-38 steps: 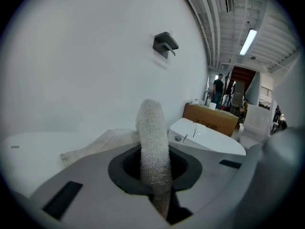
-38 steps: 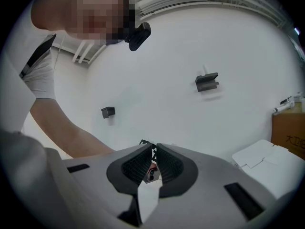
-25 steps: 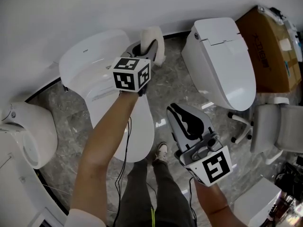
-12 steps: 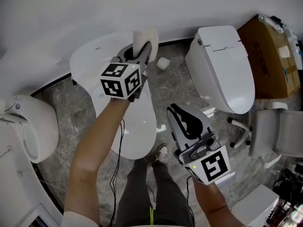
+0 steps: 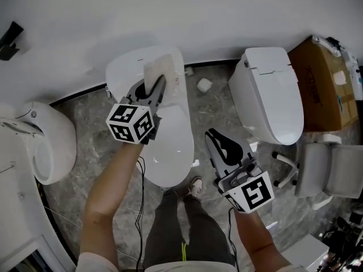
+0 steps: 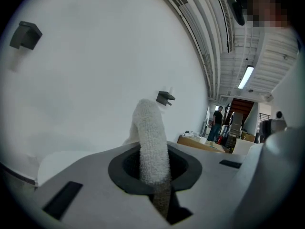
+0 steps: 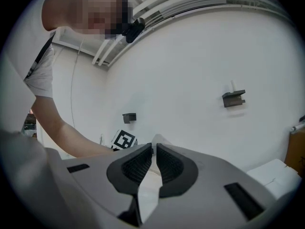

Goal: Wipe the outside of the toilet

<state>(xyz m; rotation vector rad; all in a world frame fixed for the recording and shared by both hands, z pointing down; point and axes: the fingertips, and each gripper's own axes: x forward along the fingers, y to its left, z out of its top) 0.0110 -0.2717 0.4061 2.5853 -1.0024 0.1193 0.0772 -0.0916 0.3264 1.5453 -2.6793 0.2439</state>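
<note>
A white toilet (image 5: 170, 146) with a closed lid stands in the middle of the head view, its back part against the wall. My left gripper (image 5: 154, 85) is shut on a white terry cloth (image 5: 160, 67), and the cloth lies on that back part. In the left gripper view the cloth (image 6: 151, 142) stands up from between the jaws of the left gripper (image 6: 156, 180). My right gripper (image 5: 220, 143) hangs to the right of the bowl, shut with nothing in it. Its dark pads (image 7: 140, 166) nearly meet in the right gripper view.
A second white toilet (image 5: 272, 95) stands to the right, with a cardboard box (image 5: 326, 78) behind it. A rounded white fixture (image 5: 51, 146) is at the left. A small white wad (image 5: 203, 84) lies on the grey marble floor. A white chair (image 5: 334, 169) stands at the right edge.
My left gripper has carried the cloth from the toilet's right edge onto the top of its back part. The head view has shifted. The right gripper has stayed shut and nearly still.
</note>
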